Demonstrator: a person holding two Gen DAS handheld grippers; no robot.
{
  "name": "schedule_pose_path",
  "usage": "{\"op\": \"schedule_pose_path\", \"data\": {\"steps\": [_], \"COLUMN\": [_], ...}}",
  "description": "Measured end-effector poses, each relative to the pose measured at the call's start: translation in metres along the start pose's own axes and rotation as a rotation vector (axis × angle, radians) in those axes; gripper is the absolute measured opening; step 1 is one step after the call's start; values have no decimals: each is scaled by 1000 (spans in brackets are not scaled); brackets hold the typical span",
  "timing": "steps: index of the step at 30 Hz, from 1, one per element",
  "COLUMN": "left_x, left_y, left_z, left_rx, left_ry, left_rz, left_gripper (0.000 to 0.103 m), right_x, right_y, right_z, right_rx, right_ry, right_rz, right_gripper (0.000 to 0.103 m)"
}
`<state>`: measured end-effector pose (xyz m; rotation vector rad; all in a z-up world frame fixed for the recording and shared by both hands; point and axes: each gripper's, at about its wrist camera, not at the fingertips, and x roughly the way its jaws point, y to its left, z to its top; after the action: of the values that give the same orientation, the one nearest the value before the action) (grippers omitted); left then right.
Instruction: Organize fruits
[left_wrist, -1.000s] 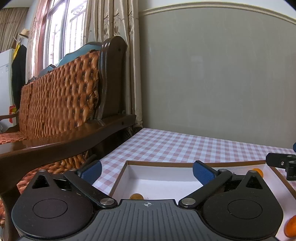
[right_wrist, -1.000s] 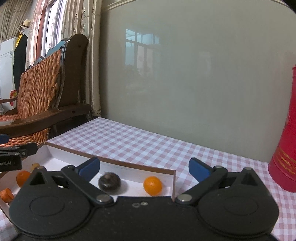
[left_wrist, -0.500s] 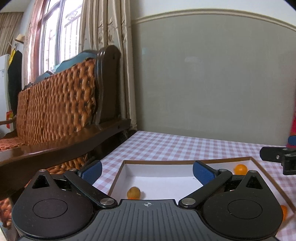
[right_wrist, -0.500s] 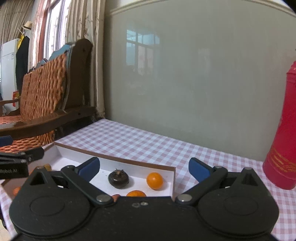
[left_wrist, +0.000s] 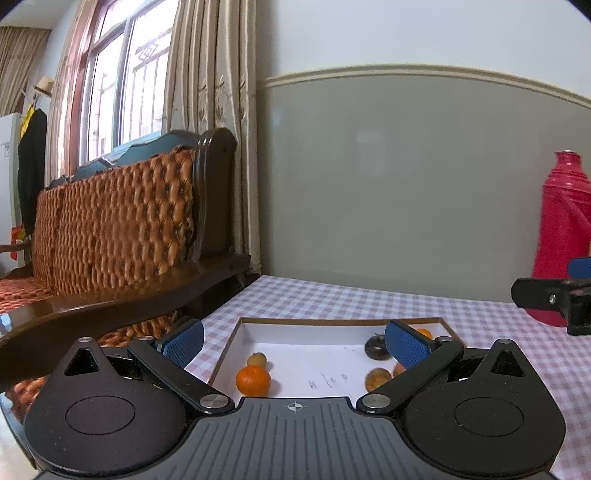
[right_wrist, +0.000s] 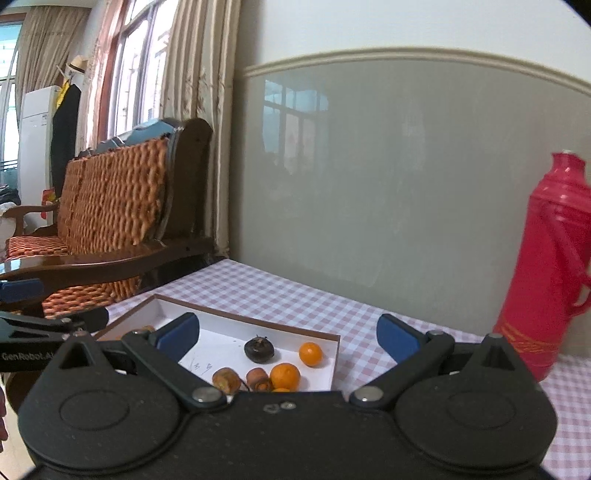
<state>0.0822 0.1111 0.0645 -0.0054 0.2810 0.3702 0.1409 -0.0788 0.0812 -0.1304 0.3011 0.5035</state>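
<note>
Your left gripper (left_wrist: 294, 343) and right gripper (right_wrist: 288, 334) both stand wide open and hold nothing, above the near edge of the shallow white tray (right_wrist: 334, 363) on the checked tablecloth (right_wrist: 280, 299). Contents, as far as visible: orange citrus, four at least, e.g. one (left_wrist: 253, 380) at the left; brownish pieces, two (right_wrist: 226, 379); dark round fruit, one (right_wrist: 259, 349). Risk: round fruit may roll from closing pads; the red flask (right_wrist: 550, 266) stands near your right side and could be knocked.
</note>
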Motion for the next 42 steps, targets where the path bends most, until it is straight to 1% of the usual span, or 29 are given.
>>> {"op": "schedule_pose_path", "data": {"steps": [6,10,12,15,20,22,24,27,29,31,33,36,39,42], "left_x": [-34,-57,-69,-81,-102,-108,-115,-123,-125,-123,-123,-125,-126,-127], "left_y": [-4,-5,-6,-10,-13,-11,-11,-13,-14,-14,-12,-9,-10,-11], "left_z": [-1,-5,-11,-21,-38,-43,-50,-56,-57,-60,-60,-62,-63,-63], "left_rx": [18,20,10,26,55,49,59,61,65,64,52,30,43,53], "left_ry": [-16,-39,-44,-29,-37,-30,-33,-45,-69,-62,-64,-76,-87,-96], "left_rz": [-16,-26,-55,-77,-91,-100,-106,-108,-106,-101,-96,-96,-90,-85], "left_gripper": [103,103,103,103,103,103,103,103,103,103,103,103,103,103], "right_x": [-40,-67,-80,-101,-129,-138,-148,-152,-150,-146,-144,-149,-152,-150], "right_y": [1,0,-1,-3,-13,-17,-18,-18,-17,-15,-14,-12,-12,-9], "right_z": [-5,-14,-22,-36,-60,-69,-77,-85,-92,-96,-95,-97,-97,-96], "right_rx": [-2,3,6,-2,54,91,95,89,88,76,73,82,85,70], "right_ry": [-1,1,3,-3,2,-10,-42,-51,-32,-8,-6,-35,-54,-45], "right_rz": [-8,-29,-42,-99,-133,-152,-176,-187,-187,-190,-192,-189,-179,-182], "right_gripper": [97,97,97,97,97,97,97,97,97,97,97,97,97,97]}}
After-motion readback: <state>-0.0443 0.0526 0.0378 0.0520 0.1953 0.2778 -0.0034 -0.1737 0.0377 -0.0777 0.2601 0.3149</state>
